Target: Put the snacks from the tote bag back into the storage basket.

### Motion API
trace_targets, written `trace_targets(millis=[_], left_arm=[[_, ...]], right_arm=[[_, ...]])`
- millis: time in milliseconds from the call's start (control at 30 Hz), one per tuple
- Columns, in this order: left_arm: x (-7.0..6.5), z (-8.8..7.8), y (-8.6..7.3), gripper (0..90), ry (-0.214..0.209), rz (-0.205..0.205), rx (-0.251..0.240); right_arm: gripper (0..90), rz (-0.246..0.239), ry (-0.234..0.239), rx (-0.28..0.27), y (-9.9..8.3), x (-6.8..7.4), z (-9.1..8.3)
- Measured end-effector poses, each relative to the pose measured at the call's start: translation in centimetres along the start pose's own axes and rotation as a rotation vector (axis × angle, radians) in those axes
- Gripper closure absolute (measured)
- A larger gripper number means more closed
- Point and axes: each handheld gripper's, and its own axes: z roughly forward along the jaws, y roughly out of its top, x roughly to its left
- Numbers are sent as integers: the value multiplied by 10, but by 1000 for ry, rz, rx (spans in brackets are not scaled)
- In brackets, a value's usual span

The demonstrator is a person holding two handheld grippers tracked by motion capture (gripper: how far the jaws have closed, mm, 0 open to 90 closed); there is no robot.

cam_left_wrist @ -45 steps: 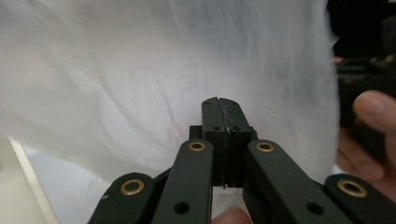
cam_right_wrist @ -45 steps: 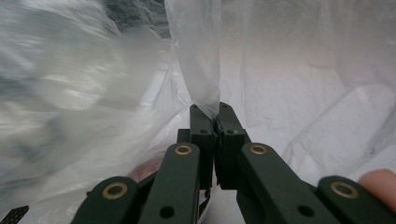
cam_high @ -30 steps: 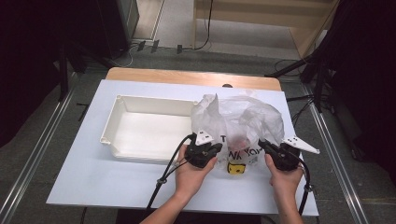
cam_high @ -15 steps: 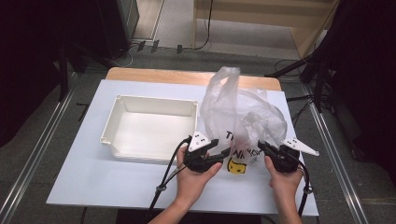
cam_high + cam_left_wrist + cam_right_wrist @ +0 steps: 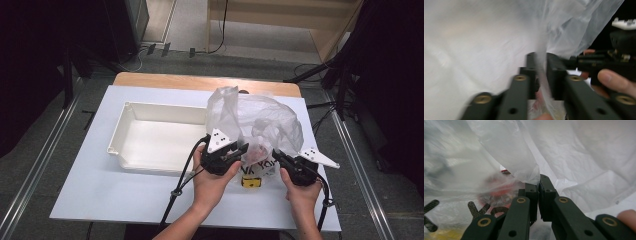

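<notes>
Each hand-held gripper, left (image 5: 243,150) and right (image 5: 276,156), is clamped on the film of a plastic bag (image 5: 260,125) standing on the bench (image 5: 90,185) beside a white tray (image 5: 150,137). The step looks like spreading the bag's mouth; next, the hands likely need to pull gently apart without tearing it.

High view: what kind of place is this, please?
Probably a lab or recording workspace, not a home: a white work table between metal floor rails, loose cables on the floor, and a person working a plastic bag with handheld grippers.
</notes>
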Motion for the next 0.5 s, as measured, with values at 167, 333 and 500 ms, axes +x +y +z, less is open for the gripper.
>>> trace_targets(millis=[167, 333, 500], left_arm=[[6, 15, -21, 900, -14, -18, 98], [14, 27, -39, 900, 16, -32, 155], [17, 33, -46, 900, 32, -37, 180]], right_arm=[[876, 32, -13, 6, -2, -6, 0], [867, 33, -25, 7, -2, -5, 0], [862, 36, -29, 6, -1, -4, 0]])
